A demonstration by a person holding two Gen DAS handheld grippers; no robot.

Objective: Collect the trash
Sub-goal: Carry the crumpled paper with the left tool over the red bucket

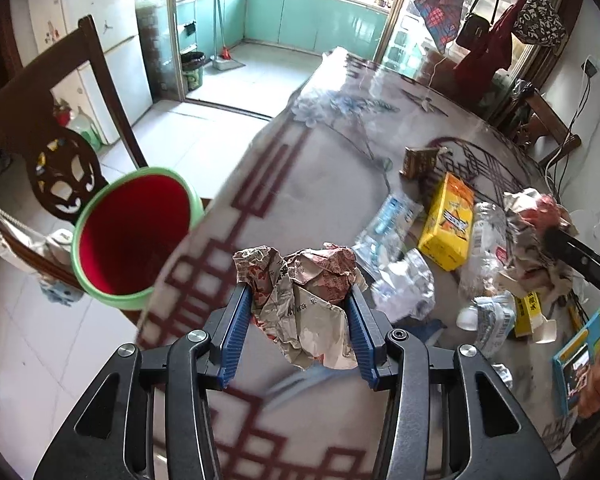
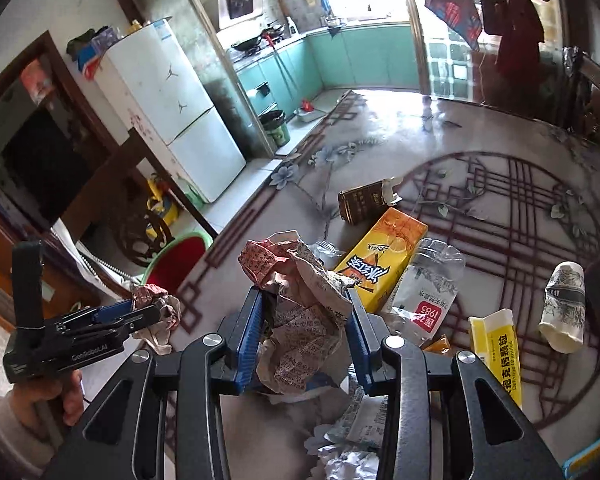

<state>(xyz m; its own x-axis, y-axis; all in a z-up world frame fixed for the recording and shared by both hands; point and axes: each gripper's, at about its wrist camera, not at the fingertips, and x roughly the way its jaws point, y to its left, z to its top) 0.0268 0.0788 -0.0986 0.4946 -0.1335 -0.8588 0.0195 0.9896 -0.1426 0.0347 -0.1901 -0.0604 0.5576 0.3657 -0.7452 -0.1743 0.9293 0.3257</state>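
Paper wad [image 1: 300,280] sits clamped between the left gripper [image 1: 300,300] pads, above the table [image 1: 300,160] edge, near the red bin [image 1: 136,236]. Right gripper [image 2: 306,312] grips a second paper wad [image 2: 300,300] over the table litter, right of the bin.

Crumpled printed paper [image 1: 300,292] is pinched between ribbed blue plastic pads [image 1: 238,328] on matt black arms. A glossy, patterned table cover [image 1: 320,168] is seen, with a smooth plastic bin [image 1: 134,236] and a carved wooden chair [image 1: 40,120].
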